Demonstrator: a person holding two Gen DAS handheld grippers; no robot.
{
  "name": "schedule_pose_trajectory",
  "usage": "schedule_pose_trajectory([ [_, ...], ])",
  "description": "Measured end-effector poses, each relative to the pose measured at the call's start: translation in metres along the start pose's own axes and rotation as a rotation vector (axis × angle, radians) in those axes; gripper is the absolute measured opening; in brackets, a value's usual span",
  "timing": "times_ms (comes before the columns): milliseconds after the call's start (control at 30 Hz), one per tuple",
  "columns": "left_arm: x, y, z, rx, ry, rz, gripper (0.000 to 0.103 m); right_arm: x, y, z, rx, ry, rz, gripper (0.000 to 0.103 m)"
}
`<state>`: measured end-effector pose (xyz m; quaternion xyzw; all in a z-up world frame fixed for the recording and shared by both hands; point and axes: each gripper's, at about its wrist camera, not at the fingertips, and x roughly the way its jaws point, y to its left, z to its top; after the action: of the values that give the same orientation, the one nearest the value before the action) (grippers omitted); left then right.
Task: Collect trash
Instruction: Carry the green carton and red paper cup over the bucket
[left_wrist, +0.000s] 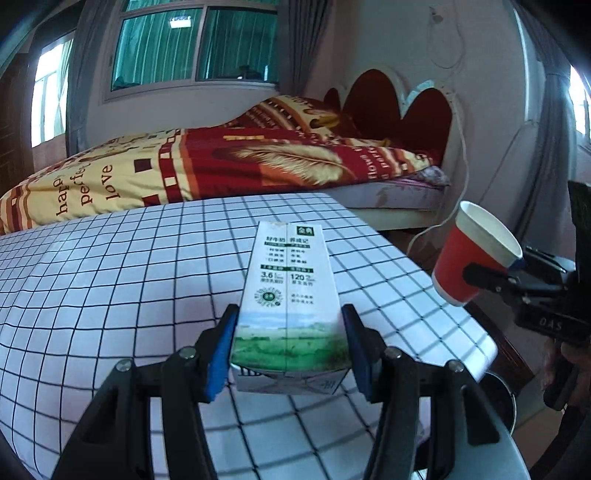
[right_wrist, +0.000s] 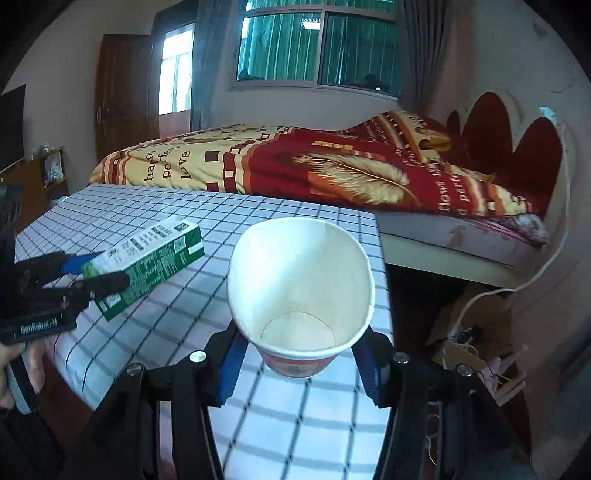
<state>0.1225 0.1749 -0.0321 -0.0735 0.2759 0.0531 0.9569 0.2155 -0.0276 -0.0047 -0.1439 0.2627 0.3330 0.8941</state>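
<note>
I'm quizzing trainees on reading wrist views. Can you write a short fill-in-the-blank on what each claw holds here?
1. The left claw grips a milk ____.
2. The right claw grips a paper cup that is red outside and ____ inside.
3. The table's cloth has a ____ pattern.

Missing words: carton; white; grid

Red cup (left_wrist: 466, 264), black-on-white grid tablecloth (left_wrist: 110, 295)

Bottom end of milk carton (left_wrist: 288, 291) partly covered by blue pads (left_wrist: 219, 354). Paper cup (right_wrist: 301, 291) base hidden behind own rim. Dark round container (left_wrist: 498, 398) past table (left_wrist: 110, 295) edge mostly hidden. Hand (right_wrist: 14, 365) cut off at left edge. Floor clutter (right_wrist: 480, 354) too blurred to identify.
</note>
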Motion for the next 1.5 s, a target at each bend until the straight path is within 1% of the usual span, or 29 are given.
schedule_pose_trajectory([
  [233,-0.011,-0.036,-0.015,0.033,0.009,-0.054,0.056,-0.050,-0.031,-0.044,0.074,-0.012,-0.066,0.056],
  [400,-0.012,-0.063,-0.022,0.070,0.019,-0.090,0.056,-0.069,-0.054,-0.069,0.144,-0.009,-0.103,0.056],
  [567,-0.014,-0.089,-0.025,0.103,0.022,-0.127,0.056,-0.084,-0.066,-0.078,0.159,-0.011,-0.132,0.056],
  [833,-0.014,-0.127,-0.026,0.158,0.029,-0.183,0.056,-0.105,-0.092,-0.101,0.216,-0.002,-0.177,0.056],
  [1067,-0.014,-0.154,-0.031,0.192,0.039,-0.229,0.056,-0.122,-0.110,-0.116,0.248,0.003,-0.213,0.056],
  [1500,-0.007,-0.206,-0.044,0.257,0.074,-0.325,0.056,-0.144,-0.141,-0.152,0.309,0.040,-0.277,0.056],
])
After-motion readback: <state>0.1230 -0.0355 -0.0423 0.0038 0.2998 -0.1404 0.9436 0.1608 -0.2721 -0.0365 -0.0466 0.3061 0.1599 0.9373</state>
